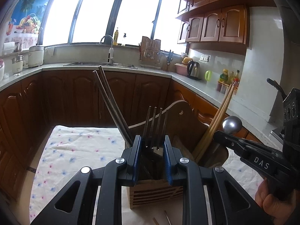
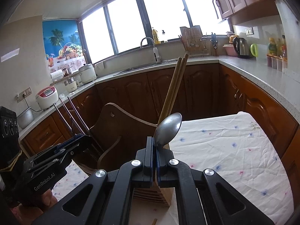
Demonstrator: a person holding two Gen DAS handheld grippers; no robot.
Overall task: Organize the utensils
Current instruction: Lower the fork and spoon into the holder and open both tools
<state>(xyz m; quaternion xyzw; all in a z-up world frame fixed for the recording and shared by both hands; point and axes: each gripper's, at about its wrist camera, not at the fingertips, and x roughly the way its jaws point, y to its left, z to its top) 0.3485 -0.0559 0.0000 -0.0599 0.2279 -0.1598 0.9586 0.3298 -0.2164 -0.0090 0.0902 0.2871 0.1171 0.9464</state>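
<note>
Blue-padded jaws around steel fork [image 1: 154,129] above slatted wooden holder [image 1: 155,193]

- Home kitchen.
- Wooden wall cabinets [image 1: 215,26] above, matching base units below an L-shaped surface [image 2: 262,75].
- Sink with faucet [image 1: 109,46] under wide windows [image 1: 97,15].
- Electric kettle [image 2: 241,47], rice cooker [image 2: 46,97], sauce bottles [image 1: 227,76] on the surface.

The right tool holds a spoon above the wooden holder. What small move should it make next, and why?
Probably lower the right tool straight down, then open it. It is shut on the spoon, bowl up, just above the wooden holder, beside the wooden chopsticks. The left tool is open around the fork already standing in the holder, so the spoon seems next.
</note>
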